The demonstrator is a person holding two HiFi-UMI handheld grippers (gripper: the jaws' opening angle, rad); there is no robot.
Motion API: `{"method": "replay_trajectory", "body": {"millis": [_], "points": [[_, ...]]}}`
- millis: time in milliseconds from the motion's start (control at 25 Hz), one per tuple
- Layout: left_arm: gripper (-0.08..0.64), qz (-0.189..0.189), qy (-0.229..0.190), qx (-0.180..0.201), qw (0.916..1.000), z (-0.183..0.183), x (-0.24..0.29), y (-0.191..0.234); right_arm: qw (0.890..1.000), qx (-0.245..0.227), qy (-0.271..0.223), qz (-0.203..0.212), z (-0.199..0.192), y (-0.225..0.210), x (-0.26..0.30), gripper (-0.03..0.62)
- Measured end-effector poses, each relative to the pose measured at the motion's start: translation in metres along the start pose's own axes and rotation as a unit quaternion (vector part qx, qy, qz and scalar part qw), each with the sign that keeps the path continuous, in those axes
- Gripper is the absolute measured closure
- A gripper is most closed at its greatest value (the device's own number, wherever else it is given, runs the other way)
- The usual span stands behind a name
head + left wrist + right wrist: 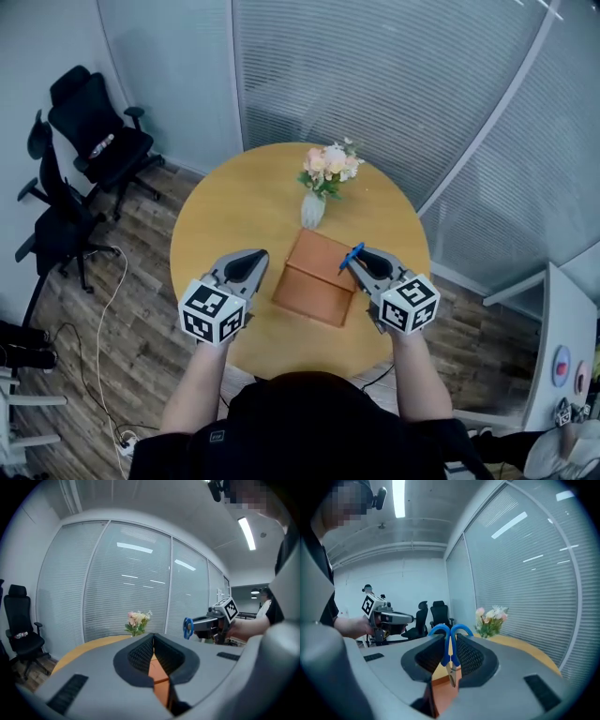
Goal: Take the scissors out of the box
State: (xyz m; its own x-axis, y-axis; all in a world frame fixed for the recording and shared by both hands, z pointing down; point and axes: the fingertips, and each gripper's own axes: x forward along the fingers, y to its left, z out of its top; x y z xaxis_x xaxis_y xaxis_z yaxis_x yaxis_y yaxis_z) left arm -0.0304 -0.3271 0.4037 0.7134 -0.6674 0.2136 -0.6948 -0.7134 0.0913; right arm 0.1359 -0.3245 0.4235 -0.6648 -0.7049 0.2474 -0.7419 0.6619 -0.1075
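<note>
A brown box [317, 279] lies on the round wooden table [230, 211], between my two grippers. My right gripper [360, 256] is shut on blue-handled scissors [352, 255], lifted above the box's right edge. In the right gripper view the scissors [449, 644] stand upright between the pads, with the handle loops above the tips and the metal blade pointing down over the box [440, 693]. My left gripper [255, 255] hovers at the box's left side with its jaws together and nothing in them. The left gripper view shows the scissors [188, 627] in the other gripper.
A vase of pink and white flowers [323, 178] stands on the table just behind the box. Two black office chairs [94, 131] sit on the wooden floor at the left. Glass walls with blinds run behind the table.
</note>
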Motion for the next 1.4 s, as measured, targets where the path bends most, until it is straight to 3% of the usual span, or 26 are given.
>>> {"method": "replay_trajectory", "body": {"millis": [360,760,1400], "points": [[0.546,0.035,-0.039,0.049,0.9974,0.044,-0.024,0.01,0.994,-0.002,-0.101,-0.046,0.056,-0.023,-0.07,0.499],[0.546,0.067,-0.05,0.053,0.9951,0.059,-0.018,0.045,0.984,0.003,-0.157,-0.083,0.081,-0.046,-0.08,0.5],[0.546,0.07,-0.041,0.028,0.9963,0.036,-0.014,0.041,0.986,0.0,-0.147,-0.081,0.069,-0.033,-0.071,0.5]]}}
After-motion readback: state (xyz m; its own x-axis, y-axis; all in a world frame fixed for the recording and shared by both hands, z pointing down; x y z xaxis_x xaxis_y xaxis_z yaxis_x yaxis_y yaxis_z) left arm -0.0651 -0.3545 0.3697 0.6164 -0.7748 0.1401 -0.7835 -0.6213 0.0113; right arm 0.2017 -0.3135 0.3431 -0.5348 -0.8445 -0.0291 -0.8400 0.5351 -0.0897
